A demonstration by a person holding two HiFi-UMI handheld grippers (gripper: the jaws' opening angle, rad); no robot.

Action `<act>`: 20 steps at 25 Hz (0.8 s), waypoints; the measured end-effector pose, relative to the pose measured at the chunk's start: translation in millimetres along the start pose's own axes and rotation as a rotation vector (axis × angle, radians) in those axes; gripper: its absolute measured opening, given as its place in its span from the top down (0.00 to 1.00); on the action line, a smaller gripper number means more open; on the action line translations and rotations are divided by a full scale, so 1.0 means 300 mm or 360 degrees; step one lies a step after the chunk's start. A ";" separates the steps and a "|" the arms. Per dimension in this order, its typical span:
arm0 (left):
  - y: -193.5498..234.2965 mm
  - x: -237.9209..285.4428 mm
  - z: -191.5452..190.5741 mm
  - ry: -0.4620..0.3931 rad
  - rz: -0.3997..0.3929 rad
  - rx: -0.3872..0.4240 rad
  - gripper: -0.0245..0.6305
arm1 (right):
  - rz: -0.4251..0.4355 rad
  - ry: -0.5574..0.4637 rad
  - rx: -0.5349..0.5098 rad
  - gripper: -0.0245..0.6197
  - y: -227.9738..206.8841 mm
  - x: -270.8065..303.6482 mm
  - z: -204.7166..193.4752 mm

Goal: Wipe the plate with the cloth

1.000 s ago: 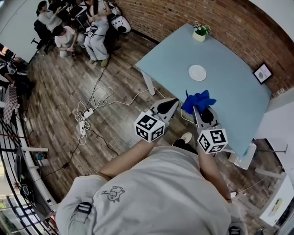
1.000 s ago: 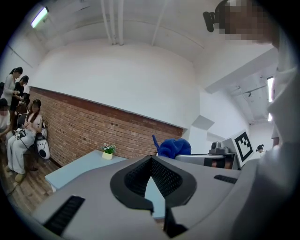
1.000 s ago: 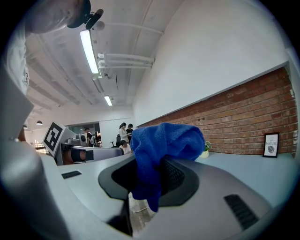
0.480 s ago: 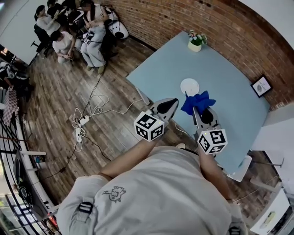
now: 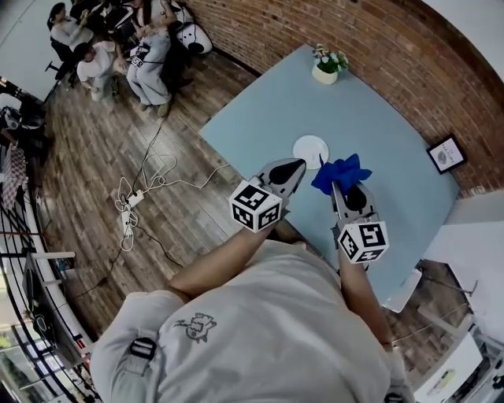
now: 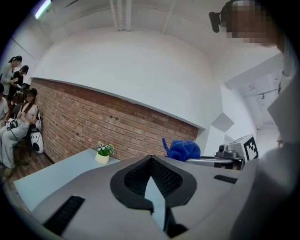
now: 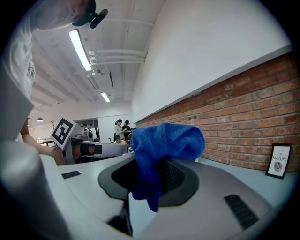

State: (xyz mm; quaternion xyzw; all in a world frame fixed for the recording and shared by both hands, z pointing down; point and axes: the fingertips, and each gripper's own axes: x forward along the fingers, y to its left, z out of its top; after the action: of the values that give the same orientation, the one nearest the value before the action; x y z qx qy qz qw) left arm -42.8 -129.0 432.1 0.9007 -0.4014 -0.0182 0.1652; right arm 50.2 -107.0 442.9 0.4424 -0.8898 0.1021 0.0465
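1. Head view shows the task at its approach stage. The cloth (image 5: 339, 173) is already gripped, but no contact with the plate (image 5: 310, 147) can be seen, so the whole wipe is judged to be left.
2. The right gripper (image 5: 339, 189) is clenched on the blue cloth. In the right gripper view a bunch of fabric is seen rising above the jaws, and a short tail hangs down between them.
3. The left gripper (image 5: 294, 167) is pressed fully together with nothing caught in it. It is held just left of the right gripper, with its tip just on the near side of the plate.
4. The white plate is found on the near-left part of the light blue table (image 5: 378, 118), close to that edge and just left of the cloth as seen from above. It is well apart from the potted plant (image 5: 325, 67) at the far corner and from the picture frame (image 5: 446, 153) at the right.
5. The plate is laid flat, face up, and being round it has no long axis.
6. The cloth is crumpled, so no clear long axis can be given. It is pushed out ahead of the jaws toward the far brick wall (image 5: 315, 24).
7. The cloth is judged to need lowering and shifting left onto the plate. The empty left gripper may be wanted to steady the rim.
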 end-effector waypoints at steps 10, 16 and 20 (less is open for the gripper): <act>0.209 0.202 -0.074 0.0169 -0.0110 -0.0061 0.95 | -0.0124 0.0094 0.0103 0.82 -0.180 0.187 -0.103; 0.371 0.327 -0.180 0.0365 -0.0142 -0.0104 0.95 | -0.0195 0.0229 0.0179 0.82 -0.285 0.324 -0.267; 0.469 0.382 -0.263 0.0499 -0.0164 -0.0127 0.95 | -0.0221 0.0314 0.0216 0.82 -0.320 0.409 -0.362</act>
State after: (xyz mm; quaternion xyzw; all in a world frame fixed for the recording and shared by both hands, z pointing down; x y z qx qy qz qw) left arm -52.9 -277.8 562.1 0.9046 -0.3229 0.0982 0.2604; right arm 51.7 -234.6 583.6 0.4928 -0.8392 0.2015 0.1108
